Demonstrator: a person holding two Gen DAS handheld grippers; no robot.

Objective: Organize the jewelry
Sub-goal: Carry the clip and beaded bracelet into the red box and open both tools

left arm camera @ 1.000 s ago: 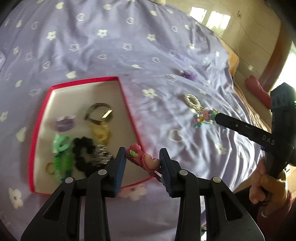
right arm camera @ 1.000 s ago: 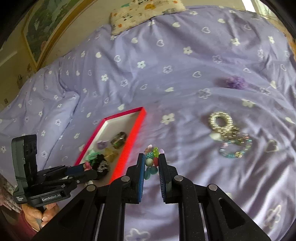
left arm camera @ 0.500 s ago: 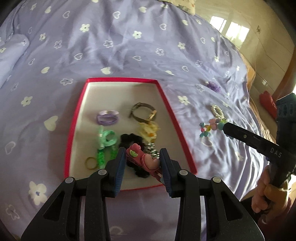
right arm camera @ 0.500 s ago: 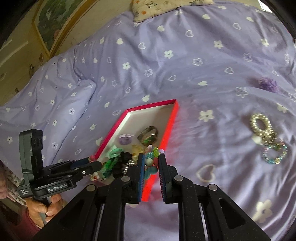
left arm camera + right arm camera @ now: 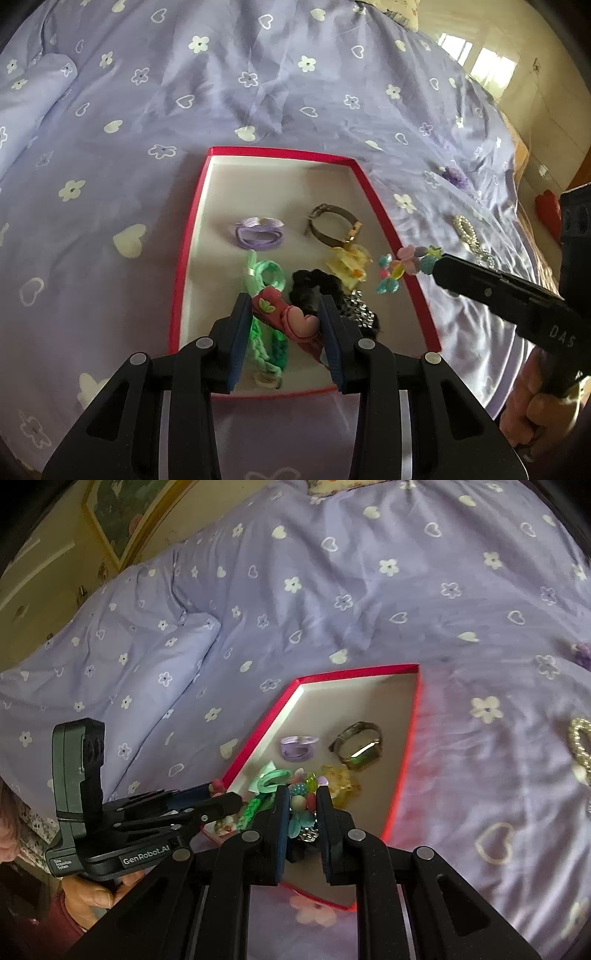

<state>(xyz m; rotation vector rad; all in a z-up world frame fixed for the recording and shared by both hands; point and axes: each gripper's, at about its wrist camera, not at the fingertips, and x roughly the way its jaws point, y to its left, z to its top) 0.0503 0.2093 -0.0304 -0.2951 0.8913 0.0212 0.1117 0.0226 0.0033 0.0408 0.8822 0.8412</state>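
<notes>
Lavender bed (image 5: 184, 92) carrying red tray (image 5: 280, 150) | left gripper (image 5: 286, 325) clenched on pink clip (image 5: 284, 317) over tray's near edge | right gripper (image 5: 302, 812) grasping bead bracelet (image 5: 301, 805) above tray's right edge | tray part-filled; pearl bracelet (image 5: 466, 230), purple scrunchie (image 5: 455, 176) left on bed.

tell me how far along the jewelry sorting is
Done: the red tray already holds a purple hair tie, a bronze bangle, a yellow clip, a green braided piece and a black scrunchie. In hand: the left claw grips a pink clip and the right claw a beaded bracelet, both over the tray. Left: a pearl bracelet and a purple scrunchie on the bedspread.
</notes>
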